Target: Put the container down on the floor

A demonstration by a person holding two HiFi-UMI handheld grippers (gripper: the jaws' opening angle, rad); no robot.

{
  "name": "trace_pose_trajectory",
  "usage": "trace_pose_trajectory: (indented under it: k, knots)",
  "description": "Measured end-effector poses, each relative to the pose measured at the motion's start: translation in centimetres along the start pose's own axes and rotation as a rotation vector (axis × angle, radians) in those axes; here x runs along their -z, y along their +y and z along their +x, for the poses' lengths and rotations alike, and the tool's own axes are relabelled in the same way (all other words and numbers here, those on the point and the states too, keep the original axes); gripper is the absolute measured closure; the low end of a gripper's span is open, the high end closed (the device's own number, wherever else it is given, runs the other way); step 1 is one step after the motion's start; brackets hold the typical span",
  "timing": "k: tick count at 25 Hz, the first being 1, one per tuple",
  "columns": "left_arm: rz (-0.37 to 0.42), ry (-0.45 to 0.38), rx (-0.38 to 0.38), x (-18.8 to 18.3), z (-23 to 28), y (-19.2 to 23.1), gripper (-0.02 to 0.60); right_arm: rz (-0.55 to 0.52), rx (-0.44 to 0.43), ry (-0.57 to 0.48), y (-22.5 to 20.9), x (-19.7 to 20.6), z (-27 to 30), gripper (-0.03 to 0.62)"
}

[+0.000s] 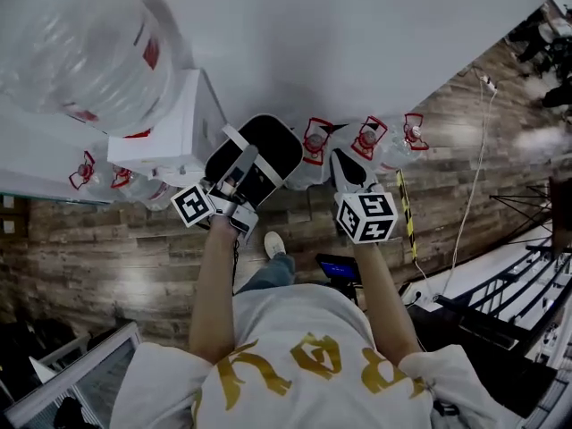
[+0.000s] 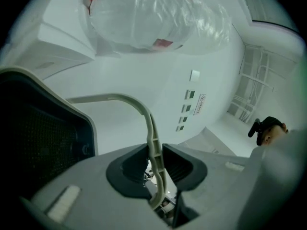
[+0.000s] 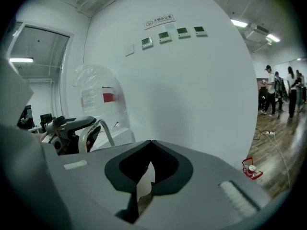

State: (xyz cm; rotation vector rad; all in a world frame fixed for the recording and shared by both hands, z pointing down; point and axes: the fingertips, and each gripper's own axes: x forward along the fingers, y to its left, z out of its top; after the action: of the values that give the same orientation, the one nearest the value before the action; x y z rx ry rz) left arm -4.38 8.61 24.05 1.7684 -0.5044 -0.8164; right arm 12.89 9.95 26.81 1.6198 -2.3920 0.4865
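White wall (image 1: 357, 43) is filling the top of the head view, with wood-plank floor (image 1: 107, 266) running along below it. White water dispenser (image 1: 170, 132) is standing against the wall at left, carrying a big clear jug (image 1: 80, 43) on top.

Container (image 1: 268, 150), dark with a mesh side and a pale bail handle (image 2: 139, 107), is hanging in front of the wall base just right of the dispenser. It is looking clear of the floor and is not set down yet.

Left gripper (image 2: 154, 150) is clamping the handle. Its jaws are pressing in on the pale strip from both sides, and the container body is sitting off to that view's left.

Right gripper (image 3: 149, 164) is hovering just right of the container, apart from it and pointing at the wall. Its jaws are pulled nearly together with only a thin pale sliver showing in the slit. I can't tell what that sliver is.

Small water bottles (image 1: 368, 141) with red handles are lining the floor along the wall, on both sides of the container. A white cable (image 1: 474, 177) is trailing across the planks at right. A yellow-black striped strip (image 1: 404, 204) is lying near the right gripper's marker cube. One light shoe (image 1: 274, 244) is showing between the person's forearms.
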Motion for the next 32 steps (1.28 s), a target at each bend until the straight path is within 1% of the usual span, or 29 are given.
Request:
trace_pose_trajectory:
  k: [3,6,11,14,22,26,28,32]
  knots:
    - [-0.006,0.009,0.001,-1.7,2.0,1.3,0.492,-0.006,0.004,0.000,-0.5,-0.7,1.5,0.571]
    - [-0.012,0.009,-0.003,-2.3,3.1,2.0,0.492,0.001,0.014,0.000,-1.2,-1.1,2.1,0.571]
    - [-0.017,-0.008,-0.013,-2.5,2.6,2.8,0.492,0.016,0.007,-0.012,-0.8,-1.1,1.8,0.571]
    - [-0.020,-0.012,-0.016,-2.1,2.2,3.3,0.492,0.016,-0.012,0.003,-0.5,-0.4,2.2,0.571]
    - [-0.052,-0.001,-0.084,-2.8,2.6,7.5,0.492,0.000,-0.111,0.057,0.9,1.1,7.2,0.571]
    - [-0.064,0.006,-0.121,-2.1,1.7,9.3,0.494,0.005,-0.126,0.087,1.2,2.8,8.4,0.571]
    - [-0.075,0.007,-0.143,-1.8,1.6,10.7,0.494,0.007,-0.138,0.108,0.7,3.5,9.2,0.571]
    - [-0.108,-0.009,-0.186,-2.8,3.0,15.3,0.495,0.023,-0.168,0.150,-1.2,4.8,13.4,0.571]
